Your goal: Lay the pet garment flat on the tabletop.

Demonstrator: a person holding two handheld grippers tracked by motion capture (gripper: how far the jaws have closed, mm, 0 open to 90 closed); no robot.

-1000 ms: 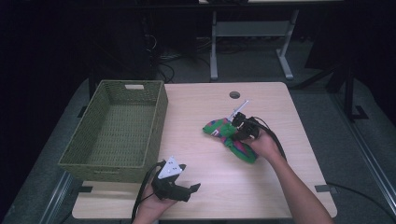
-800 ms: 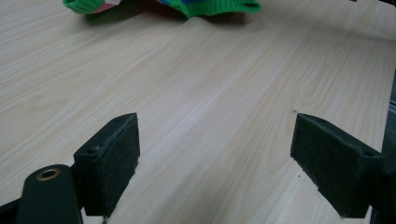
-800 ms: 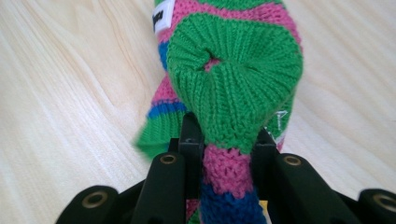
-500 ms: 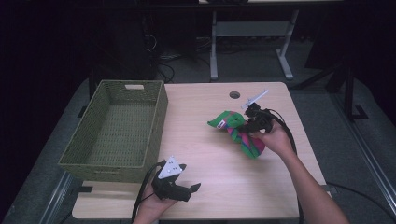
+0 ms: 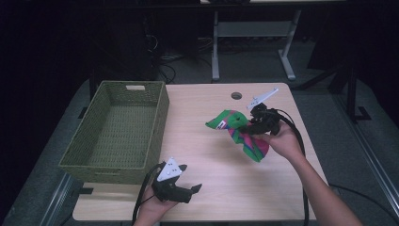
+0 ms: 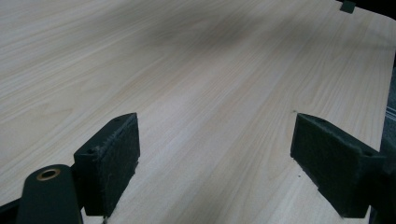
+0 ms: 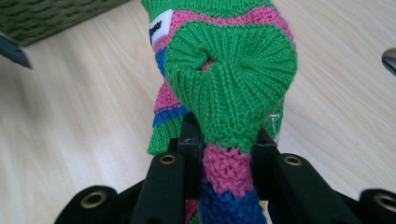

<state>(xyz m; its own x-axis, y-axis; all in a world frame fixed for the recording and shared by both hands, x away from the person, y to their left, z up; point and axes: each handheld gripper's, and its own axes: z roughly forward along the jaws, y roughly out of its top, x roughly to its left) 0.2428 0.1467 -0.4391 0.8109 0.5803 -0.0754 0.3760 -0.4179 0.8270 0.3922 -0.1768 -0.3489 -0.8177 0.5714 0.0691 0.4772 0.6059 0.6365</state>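
Knit sock [image 5: 240, 134]: pinched in my right gripper [image 5: 256, 123], now lifted off the table [image 5: 263, 188].
Basket [image 5: 155, 127]: woven green, nothing inside.
Left gripper [image 5: 186, 190]: my jaws spread, still resting at the near edge.

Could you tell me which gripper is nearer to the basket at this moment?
Left. The left gripper sits just off the basket's near corner; the right gripper, clamping the knit, is across the table.
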